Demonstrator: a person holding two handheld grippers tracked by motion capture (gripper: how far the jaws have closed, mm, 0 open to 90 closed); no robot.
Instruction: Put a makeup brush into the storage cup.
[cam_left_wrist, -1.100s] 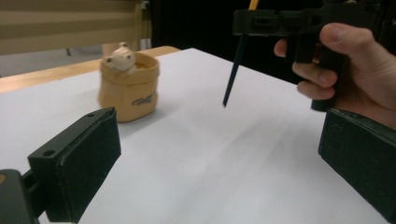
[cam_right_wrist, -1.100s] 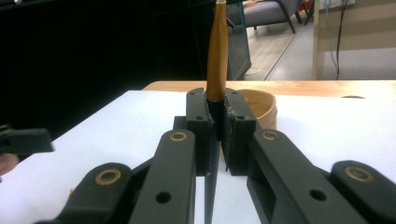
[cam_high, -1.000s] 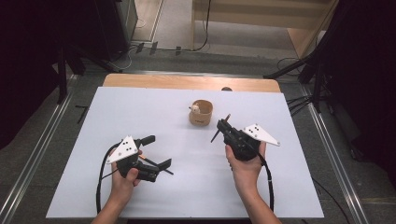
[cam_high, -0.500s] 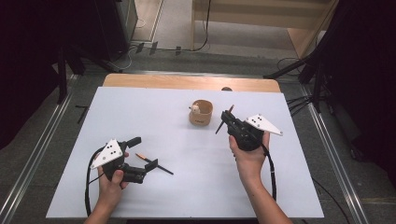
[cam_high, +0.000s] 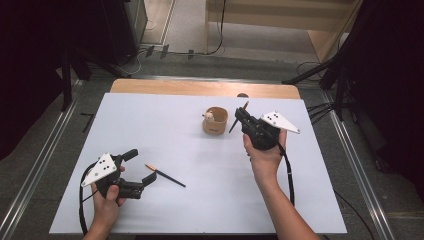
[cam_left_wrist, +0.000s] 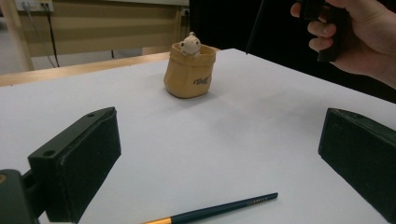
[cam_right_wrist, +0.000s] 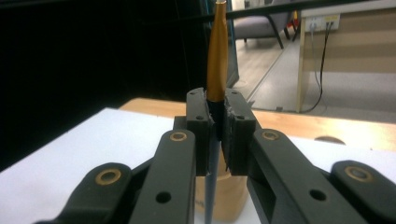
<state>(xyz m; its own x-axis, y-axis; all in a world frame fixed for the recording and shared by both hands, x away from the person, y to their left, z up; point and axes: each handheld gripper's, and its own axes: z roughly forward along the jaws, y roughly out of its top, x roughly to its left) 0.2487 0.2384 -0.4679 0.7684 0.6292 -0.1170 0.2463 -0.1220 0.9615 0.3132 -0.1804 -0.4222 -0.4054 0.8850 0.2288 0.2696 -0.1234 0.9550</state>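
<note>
Gold-ferruled brush clamped upright in the right gripper.
Left gripper gapes wide; a second brush lies between its jaws, untouched.

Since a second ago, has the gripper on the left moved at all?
Yes. The left gripper has slid toward the table's left edge, away from the holder.
</note>
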